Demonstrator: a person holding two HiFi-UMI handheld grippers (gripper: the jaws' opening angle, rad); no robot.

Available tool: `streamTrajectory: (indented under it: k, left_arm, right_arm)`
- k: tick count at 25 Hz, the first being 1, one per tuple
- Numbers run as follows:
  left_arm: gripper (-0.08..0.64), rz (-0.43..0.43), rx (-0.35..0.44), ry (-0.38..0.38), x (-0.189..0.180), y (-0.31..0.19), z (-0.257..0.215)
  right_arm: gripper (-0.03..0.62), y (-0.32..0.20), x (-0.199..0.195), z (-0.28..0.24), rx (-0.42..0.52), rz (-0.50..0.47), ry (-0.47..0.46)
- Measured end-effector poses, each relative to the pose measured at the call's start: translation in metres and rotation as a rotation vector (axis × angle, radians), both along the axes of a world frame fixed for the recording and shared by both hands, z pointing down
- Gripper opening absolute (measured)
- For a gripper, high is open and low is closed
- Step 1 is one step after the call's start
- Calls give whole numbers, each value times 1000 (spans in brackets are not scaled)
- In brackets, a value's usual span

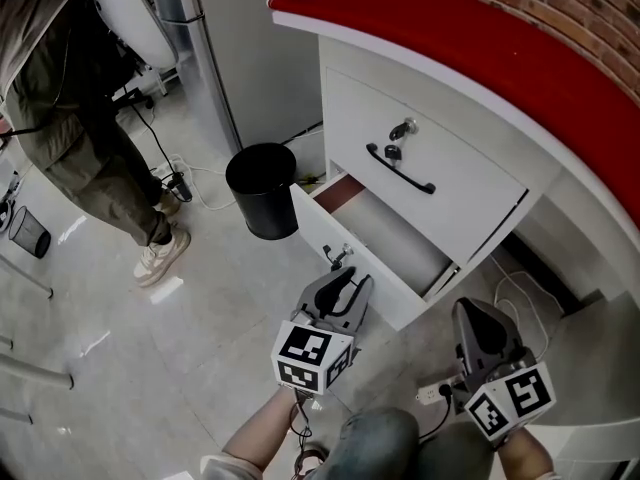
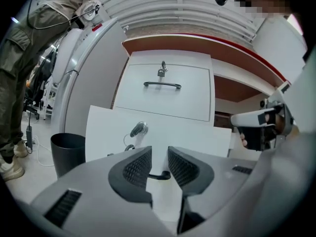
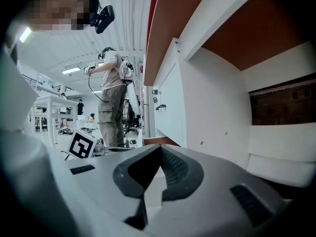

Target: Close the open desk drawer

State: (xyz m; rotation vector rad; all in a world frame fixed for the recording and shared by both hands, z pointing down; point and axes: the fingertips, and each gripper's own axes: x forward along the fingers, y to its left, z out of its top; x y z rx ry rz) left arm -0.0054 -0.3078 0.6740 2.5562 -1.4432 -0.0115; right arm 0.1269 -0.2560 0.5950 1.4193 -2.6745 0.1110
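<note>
Drawer (image 1: 390,240) stands open; left claw (image 2: 159,154) straddles its handle (image 2: 159,175).

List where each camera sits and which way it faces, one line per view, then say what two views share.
Head view: on the person's head, looking steeply down at the open drawer; left tongs, right tongs and a forearm show.
Left gripper view: on the left tongs, facing that drawer; its jaws stand apart, the handle seen between them.
Right gripper view: on the right tongs, facing along the desk side; its jaws meet.
Shared: both gripper views show the bystander.
</note>
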Motion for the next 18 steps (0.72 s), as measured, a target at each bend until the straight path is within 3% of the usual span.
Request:
streamTrajectory:
  k: [18]
  left_arm:
    - [91, -25, -22, 4, 8, -9, 1]
  right_arm:
    - [-2, -1, -5, 3, 0, 2, 1]
